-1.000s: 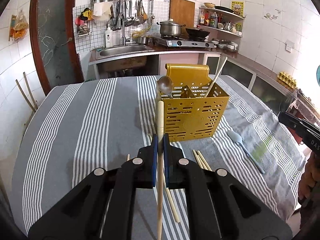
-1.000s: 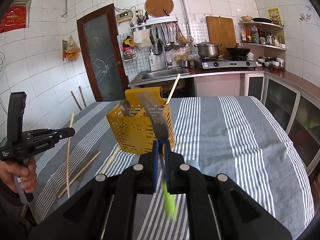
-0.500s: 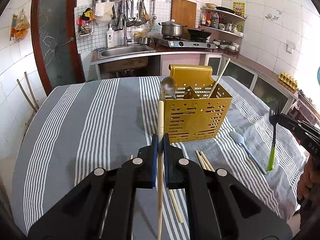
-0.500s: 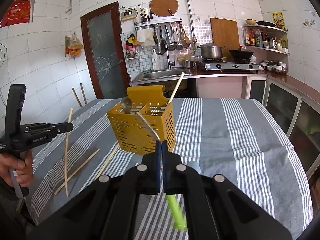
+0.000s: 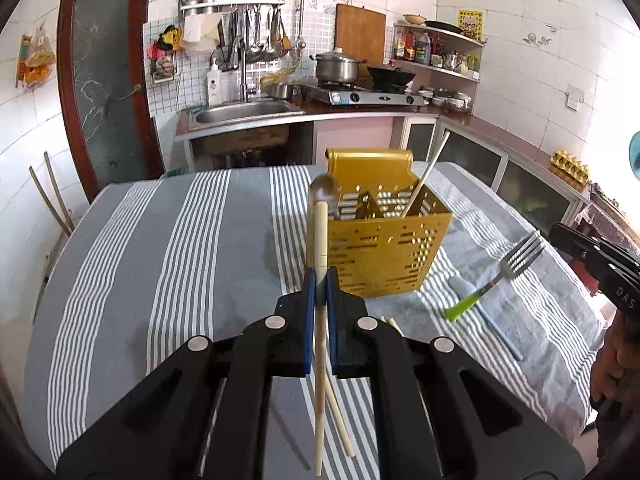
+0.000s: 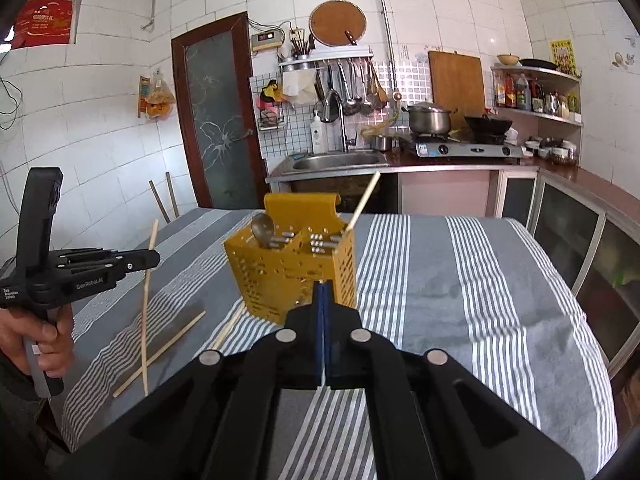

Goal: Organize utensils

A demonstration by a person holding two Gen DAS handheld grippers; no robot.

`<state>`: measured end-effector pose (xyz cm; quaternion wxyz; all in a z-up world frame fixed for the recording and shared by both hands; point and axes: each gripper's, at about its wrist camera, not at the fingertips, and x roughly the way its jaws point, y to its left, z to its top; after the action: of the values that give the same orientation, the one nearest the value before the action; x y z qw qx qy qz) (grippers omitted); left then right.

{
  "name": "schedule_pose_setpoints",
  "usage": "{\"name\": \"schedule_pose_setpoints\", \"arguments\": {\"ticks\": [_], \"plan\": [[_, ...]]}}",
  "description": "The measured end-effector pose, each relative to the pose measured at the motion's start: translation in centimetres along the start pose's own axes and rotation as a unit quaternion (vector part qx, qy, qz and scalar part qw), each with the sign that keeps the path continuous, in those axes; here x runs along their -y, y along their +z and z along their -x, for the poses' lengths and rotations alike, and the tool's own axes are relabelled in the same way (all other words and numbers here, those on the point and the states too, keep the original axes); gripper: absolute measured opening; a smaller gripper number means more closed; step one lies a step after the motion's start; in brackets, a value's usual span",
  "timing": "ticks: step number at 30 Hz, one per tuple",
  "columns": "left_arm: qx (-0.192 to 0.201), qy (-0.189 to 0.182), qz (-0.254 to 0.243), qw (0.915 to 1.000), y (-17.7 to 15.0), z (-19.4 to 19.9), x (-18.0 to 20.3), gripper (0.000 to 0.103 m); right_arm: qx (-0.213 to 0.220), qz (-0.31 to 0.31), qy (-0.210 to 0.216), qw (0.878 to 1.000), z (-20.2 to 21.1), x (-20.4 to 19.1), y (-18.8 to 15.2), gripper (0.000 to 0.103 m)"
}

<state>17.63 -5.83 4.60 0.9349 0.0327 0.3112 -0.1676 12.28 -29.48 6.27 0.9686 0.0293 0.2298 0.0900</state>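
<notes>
Our L gripper (image 5: 319, 280) clamps a chopstick (image 5: 320, 248); R gripper (image 6: 322, 294) jaws closed, nothing seen between in its own view, fork (image 5: 506, 270) midair beside caddy (image 5: 384, 248).

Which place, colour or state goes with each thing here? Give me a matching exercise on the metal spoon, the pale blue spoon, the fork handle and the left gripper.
Things:
1. metal spoon
2. pale blue spoon
3. fork handle
4. left gripper

Place, colour or state:
a. green
b. shut on a chopstick
c. standing in the yellow caddy
d. lying on the striped cloth

Pairs: 1-c, 2-d, 3-a, 4-b
</notes>
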Motion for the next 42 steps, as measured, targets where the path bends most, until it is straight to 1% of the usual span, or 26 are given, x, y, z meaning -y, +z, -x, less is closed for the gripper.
{"name": "schedule_pose_setpoints", "arguments": {"ticks": [2, 3, 4, 5, 6, 7, 9, 11, 13, 15, 16, 18, 19, 23, 24, 27, 28, 29, 30, 31, 32, 34, 36, 37, 38, 42], "plan": [[0.003, -0.001, 0.0, 1.0, 0.2, 0.1, 0.1, 0.004, -0.006, 0.002, 0.0, 1.0, -0.3, 0.1, 0.1, 0.0], [0.003, -0.003, 0.002, 1.0, 0.1, 0.1, 0.0, 0.004, -0.031, 0.004, 0.013, 0.999, -1.0, 0.2, -0.1, 0.0], [0.002, -0.004, 0.003, 1.0, -0.1, 0.1, -0.1, 0.004, -0.051, 0.004, 0.02, 0.998, -1.7, 0.3, -0.5, 0.003], [-0.001, -0.003, 0.006, 1.0, -0.3, -0.1, -0.4, 0.004, -0.082, 0.004, 0.022, 0.996, -3.1, 0.4, -1.7, 0.01], [-0.006, -0.004, 0.011, 0.9999, -0.6, -0.4, -0.7, 0.004, -0.098, 0.004, 0.023, 0.995, -4.0, 0.5, -2.7, 0.042], [-0.009, -0.003, 0.013, 0.9999, -0.8, -0.6, -0.9, 0.004, -0.109, 0.009, 0.026, 0.994, -4.8, 0.3, -3.8, 0.054], [-0.013, 0.002, 0.016, 0.9998, -1.1, -0.9, -1.3, 0.004, -0.142, 0.031, 0.032, 0.989, -6.6, -0.9, -6.0, 0.054], [-0.015, 0.005, 0.02, 0.9997, -1.2, -0.8, -1.9, 0.004, -0.158, 0.019, 0.039, 0.986, -7.4, -1.5, -7.0, 0.054], [-0.012, 0.01, 0.023, 0.9996, -1.4, -0.4, -2.5, 0.004, -0.197, -0.023, 0.017, 0.98, -8.7, -0.7, -8.1, 0.054], [-0.01, 0.011, 0.028, 0.9995, -1.7, -0.4, -3.0, 0.004, -0.219, -0.054, -0.002, 0.974, -9.5, 0.2, -8.8, 0.054], [-0.01, 0.01, 0.029, 0.9995, -1.8, -0.4, -3.1, 0.004, -0.233, -0.079, -0.009, 0.969, -10.0, 0.9, -9.3, 0.054], [-0.011, 0.009, 0.032, 0.9994, -2.0, -0.7, -3.5, 0.005, -0.252, -0.114, -0.001, 0.961, -11.0, 1.7, -9.9, 0.054], [-0.012, 0.008, 0.033, 0.9994, -1.9, -0.8, -3.5, 0.005, -0.256, -0.125, -0.002, 0.959, -11.4, 1.8, -9.8, 0.054], [-0.012, 0.0, 0.033, 0.9994, -1.7, -1.3, -3.5, 0.005, -0.254, -0.207, -0.001, 0.945, -13.1, 3.5, -9.1, 0.055], [-0.012, -0.001, 0.033, 0.9994, -1.7, -1.4, -3.5, 0.005, -0.255, -0.215, -0.003, 0.943, -13.5, 3.4, -8.9, 0.057], [-0.011, -0.004, 0.034, 0.9994, -1.7, -1.6, -3.7, 0.005, -0.262, -0.188, -0.025, 0.946, -14.7, 1.8, -8.3, 0.058], [-0.011, -0.004, 0.035, 0.9993, -1.7, -1.7, -3.8, 0.005, -0.265, -0.169, -0.041, 0.948, -15.2, 1.1, -8.2, 0.057], [-0.011, -0.003, 0.037, 0.9993, -1.6, -1.7, -3.9, 0.005, -0.265, -0.157, -0.051, 0.95, -15.6, 0.6, -8.0, 0.055], [-0.011, -0.004, 0.038, 0.9992, -1.6, -1.8, -4.0, 0.005, -0.265, -0.137, -0.063, 0.952, -15.8, 0.2, -7.8, 0.039], [-0.011, -0.004, 0.038, 0.9992, -1.7, -1.8, -4.0, 0.005, -0.265, -0.117, -0.071, 0.955, -16.2, -0.4, -7.6, 0.033], [-0.011, -0.004, 0.038, 0.9992, -1.7, -1.8, -4.0, 0.005, -0.265, -0.112, -0.072, 0.955, -16.3, -0.4, -7.6, 0.03], [-0.012, -0.004, 0.039, 0.9992, -1.7, -1.8, -4.1, 0.005, -0.261, -0.122, -0.059, 0.956, -16.3, -0.2, -7.2, 0.023], [-0.012, -0.003, 0.039, 0.9992, -1.6, -1.8, -4.1, 0.005, -0.249, -0.138, -0.048, 0.957, -15.5, 0.2, -6.6, 0.019], [-0.012, -0.003, 0.039, 0.9992, -1.6, -1.8, -4.2, 0.005, -0.241, -0.136, -0.045, 0.96, -14.9, 0.2, -6.1, 0.019], [-0.012, -0.002, 0.039, 0.9992, -1.5, -1.8, -4.2, 0.005, -0.223, -0.126, -0.039, 0.966, -13.8, -0.1, -5.2, 0.019], [-0.004, -0.002, 0.037, 0.9993, -1.3, -1.2, -3.9, 0.005, -0.18, -0.102, -0.008, 0.978, -10.0, -1.4, -2.8, 0.019]]}}
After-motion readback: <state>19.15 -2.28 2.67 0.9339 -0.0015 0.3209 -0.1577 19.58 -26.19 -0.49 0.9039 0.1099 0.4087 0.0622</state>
